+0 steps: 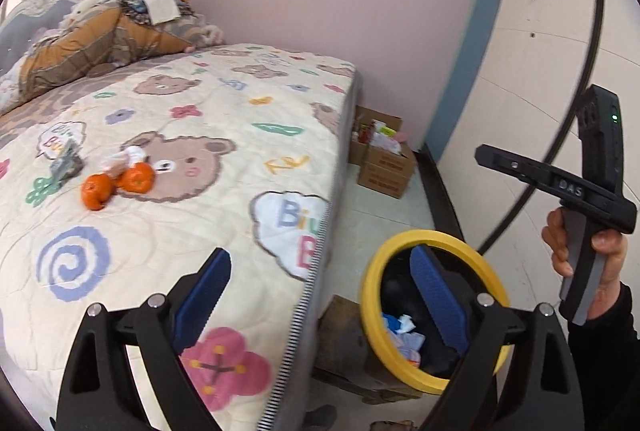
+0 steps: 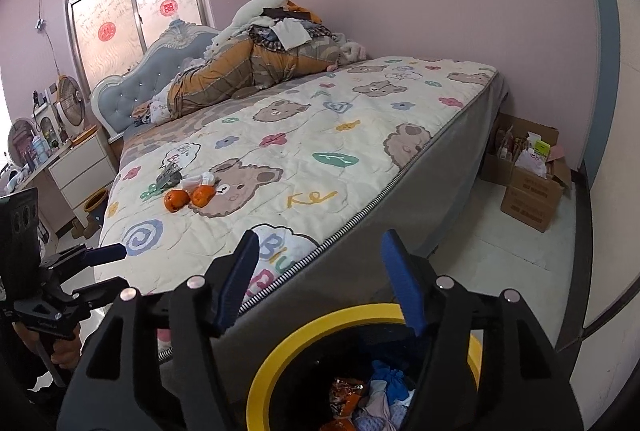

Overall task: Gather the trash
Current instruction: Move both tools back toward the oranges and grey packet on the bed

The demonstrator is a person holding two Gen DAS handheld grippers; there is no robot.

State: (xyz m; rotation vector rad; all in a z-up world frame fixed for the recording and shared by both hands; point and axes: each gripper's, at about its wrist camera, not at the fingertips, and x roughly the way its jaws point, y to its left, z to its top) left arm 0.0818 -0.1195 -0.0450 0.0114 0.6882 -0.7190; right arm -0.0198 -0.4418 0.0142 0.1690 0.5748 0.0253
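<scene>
Two orange tangerine peels [image 1: 116,185] [image 2: 188,198], white crumpled tissue [image 1: 130,157] [image 2: 200,179] and a dark wrapper [image 1: 66,163] [image 2: 168,178] lie on the bear-print bed cover. A yellow-rimmed black trash bin [image 1: 370,295] [image 2: 272,359] stands on the floor at the bed's foot, holding blue, white and orange trash. My left gripper [image 1: 320,291] is open and empty over the bed edge and bin. My right gripper [image 2: 320,271] is open and empty just above the bin. The right gripper also shows in the left wrist view [image 1: 492,157], and the left in the right wrist view [image 2: 116,251].
The bed [image 2: 360,135] fills most of the view, with a heap of bedding and plush toys [image 2: 260,51] at its head. Cardboard boxes [image 2: 528,175] [image 1: 384,159] stand by the pink wall. A white nightstand [image 2: 80,167] and fans are at far left.
</scene>
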